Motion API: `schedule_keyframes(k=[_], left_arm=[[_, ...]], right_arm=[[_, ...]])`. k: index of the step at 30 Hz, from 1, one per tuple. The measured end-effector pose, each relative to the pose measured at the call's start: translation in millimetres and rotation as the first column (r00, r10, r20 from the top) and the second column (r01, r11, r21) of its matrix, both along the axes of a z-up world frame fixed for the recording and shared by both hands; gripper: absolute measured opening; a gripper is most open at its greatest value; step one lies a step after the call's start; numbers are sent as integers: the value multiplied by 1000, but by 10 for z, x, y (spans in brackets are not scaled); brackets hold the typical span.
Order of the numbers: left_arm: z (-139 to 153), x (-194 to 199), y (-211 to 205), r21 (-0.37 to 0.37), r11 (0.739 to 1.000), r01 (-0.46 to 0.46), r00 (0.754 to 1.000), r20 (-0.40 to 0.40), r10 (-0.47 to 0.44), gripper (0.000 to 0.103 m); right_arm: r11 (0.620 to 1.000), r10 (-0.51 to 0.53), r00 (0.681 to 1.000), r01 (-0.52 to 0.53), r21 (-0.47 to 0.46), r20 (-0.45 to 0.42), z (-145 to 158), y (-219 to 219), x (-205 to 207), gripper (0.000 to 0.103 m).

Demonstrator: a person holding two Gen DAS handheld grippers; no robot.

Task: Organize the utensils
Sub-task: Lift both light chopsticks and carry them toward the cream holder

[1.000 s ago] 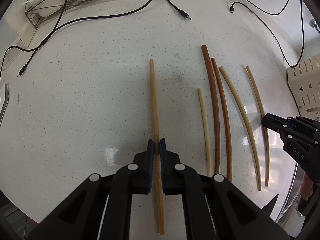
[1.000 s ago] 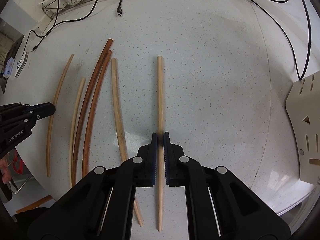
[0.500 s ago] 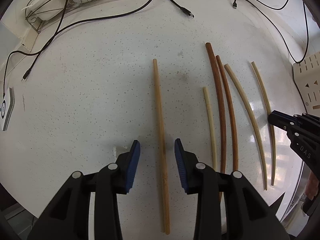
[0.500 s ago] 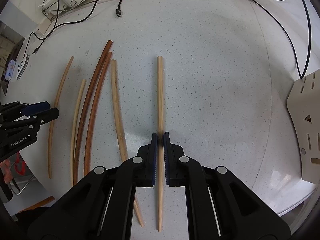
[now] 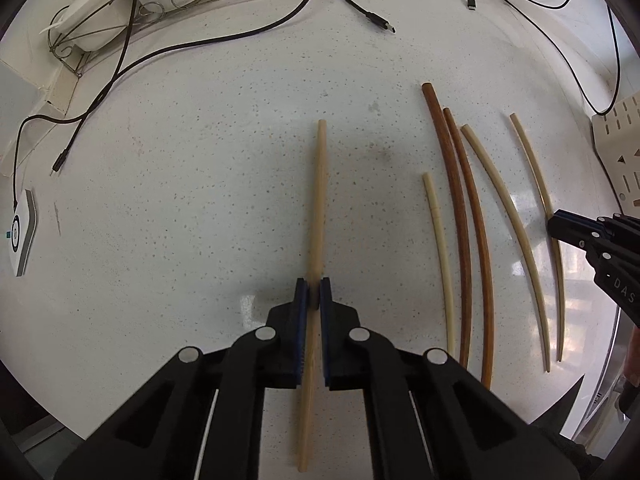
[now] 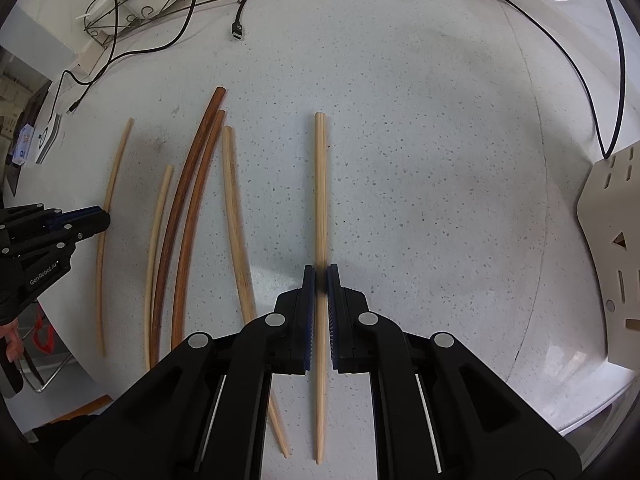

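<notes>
Clenched on a pale bamboo chopstick [image 5: 319, 200], my left gripper [image 5: 314, 292] has its blue pads [image 5: 301, 300] pinching the stick low on its length. Seen from my left wrist, that chopstick runs from six o'clock up to twelve, leaning slightly, over the white speckled countertop [image 5: 200, 200]. Toward three o'clock the other sticks lie flat, all roughly parallel: a short cream chopstick [image 5: 439, 256], two dark brown wooden chopsticks [image 5: 460, 232] side by side and almost touching, a long tan chopstick [image 5: 508, 240], and a thin tan one [image 5: 538, 184] whose middle passes under my right gripper [image 5: 560, 224]. At eleven o'clock a wire rack [image 5: 120, 32] holds white dishes [image 5: 108, 20].

From my right wrist, my right gripper [image 6: 320, 280] is clamped on a light straight bamboo chopstick [image 6: 319, 200] that points six to twelve. Around nine o'clock lie a tan bamboo chopstick [image 6: 236, 220], the two dark brown ones [image 6: 188, 200], a cream one [image 6: 158, 232] and a thin tan stick [image 6: 114, 176], which my left gripper [image 6: 102, 222] holds. At three o'clock sits a beige slotted plastic tray [image 6: 612, 240]; I cannot tell what is in it.
</notes>
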State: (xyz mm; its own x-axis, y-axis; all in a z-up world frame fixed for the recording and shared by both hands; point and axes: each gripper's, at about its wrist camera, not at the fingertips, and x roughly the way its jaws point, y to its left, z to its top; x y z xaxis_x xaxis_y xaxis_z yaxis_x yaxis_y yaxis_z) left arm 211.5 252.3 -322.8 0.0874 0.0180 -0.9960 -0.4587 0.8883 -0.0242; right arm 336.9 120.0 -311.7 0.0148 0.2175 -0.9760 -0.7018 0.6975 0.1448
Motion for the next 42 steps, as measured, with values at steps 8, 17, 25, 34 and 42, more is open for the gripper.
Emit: schedule_keyframes(k=[8, 17, 25, 34, 42], left_arm=[[57, -115, 38, -61, 997, -38, 998, 54, 41, 6], [338, -278, 109, -113, 991, -67, 985, 150, 84, 6], [566, -304, 100, -137, 989, -54, 966, 243, 86, 6], [958, -165, -56, -131, 991, -20, 930, 362, 67, 6], [1348, 70, -256, -106, 992, 66, 889, 457, -10, 6]], right_arm=[[1000, -11, 1000, 11, 12, 4, 49, -46, 10, 6], [995, -46, 999, 43, 92, 30, 200, -178, 50, 6], [987, -94, 995, 89, 134, 32, 263, -336, 87, 6], [963, -157, 984, 135, 232, 82, 561, -558, 62, 6], [929, -231, 963, 174, 327, 142, 902, -803, 86, 6]])
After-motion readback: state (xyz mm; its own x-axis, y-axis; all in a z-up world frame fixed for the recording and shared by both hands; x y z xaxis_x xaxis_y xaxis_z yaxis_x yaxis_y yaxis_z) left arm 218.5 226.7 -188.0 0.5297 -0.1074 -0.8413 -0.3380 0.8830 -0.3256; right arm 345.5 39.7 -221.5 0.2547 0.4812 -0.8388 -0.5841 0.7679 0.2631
